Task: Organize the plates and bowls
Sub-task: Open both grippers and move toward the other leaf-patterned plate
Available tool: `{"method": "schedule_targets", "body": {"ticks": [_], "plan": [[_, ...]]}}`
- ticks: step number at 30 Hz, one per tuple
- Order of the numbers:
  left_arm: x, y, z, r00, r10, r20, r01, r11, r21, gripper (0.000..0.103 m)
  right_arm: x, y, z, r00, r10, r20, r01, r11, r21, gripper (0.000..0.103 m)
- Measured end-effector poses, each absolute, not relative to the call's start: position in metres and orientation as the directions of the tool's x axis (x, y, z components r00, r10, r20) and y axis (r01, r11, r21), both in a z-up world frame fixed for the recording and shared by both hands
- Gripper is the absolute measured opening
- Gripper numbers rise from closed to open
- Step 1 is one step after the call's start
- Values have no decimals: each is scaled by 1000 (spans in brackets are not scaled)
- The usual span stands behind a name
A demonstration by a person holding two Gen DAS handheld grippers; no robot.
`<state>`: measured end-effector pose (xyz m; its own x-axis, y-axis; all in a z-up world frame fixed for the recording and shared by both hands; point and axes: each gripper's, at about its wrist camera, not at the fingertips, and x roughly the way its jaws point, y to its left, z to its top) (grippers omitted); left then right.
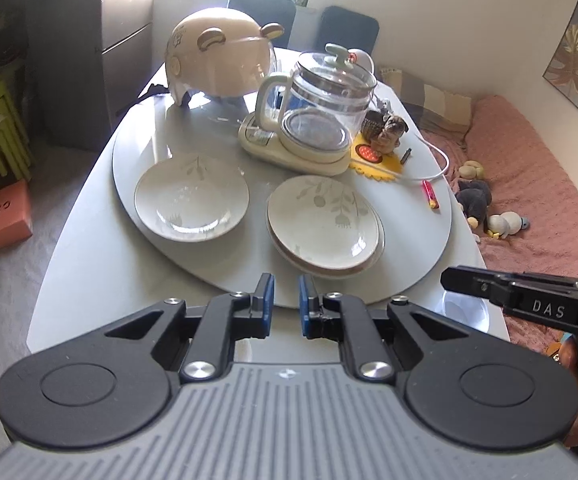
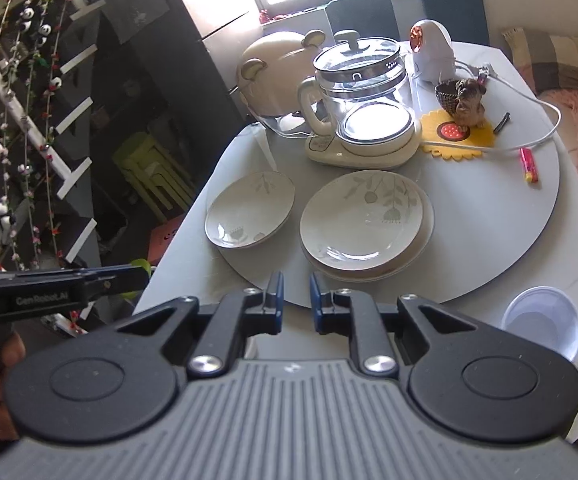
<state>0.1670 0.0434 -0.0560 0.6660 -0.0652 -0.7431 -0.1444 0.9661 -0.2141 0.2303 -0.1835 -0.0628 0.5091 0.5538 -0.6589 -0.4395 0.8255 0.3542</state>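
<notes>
Both claws hovered empty at the bench's near edge, left claw and right claw each slightly parted. A single plate lay left of the plate stack on the turntable.

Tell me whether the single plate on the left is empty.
Empty: the single plate lies flat on the turntable, showing only its leaf pattern and glare.

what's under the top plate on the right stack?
Under the top plate, the rim of at least one more plate sticks out on the right and near side. The rest of it is covered, so the exact count is unclear.
</notes>
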Motion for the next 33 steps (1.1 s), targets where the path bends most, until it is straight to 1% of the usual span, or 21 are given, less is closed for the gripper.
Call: {"method": "schedule_targets", "body": {"ticks": [6,14,24,28,33], "plan": [[190,74,-60,660,-74,-747,-146,963,-225,14,243,-155,-67,514,519,-683,-430,845,318,18],[224,116,-76,640,-61,-766,-177,958,-225,14,269,-127,-75,498,518,-696,-399,849,347,18],[266,159,-100,618,-47,-785,-223,947,-233,14,301,-96,-91,436,508,-743,-388,851,354,18],[281,169,-105,614,-46,-788,-211,952,-220,14,311,-79,-97,419,511,-751,-390,848,359,18],[296,186,-112,609,-60,-791,-210,949,-234,14,321,-56,-102,401,521,-754,-398,840,368,18]]}}
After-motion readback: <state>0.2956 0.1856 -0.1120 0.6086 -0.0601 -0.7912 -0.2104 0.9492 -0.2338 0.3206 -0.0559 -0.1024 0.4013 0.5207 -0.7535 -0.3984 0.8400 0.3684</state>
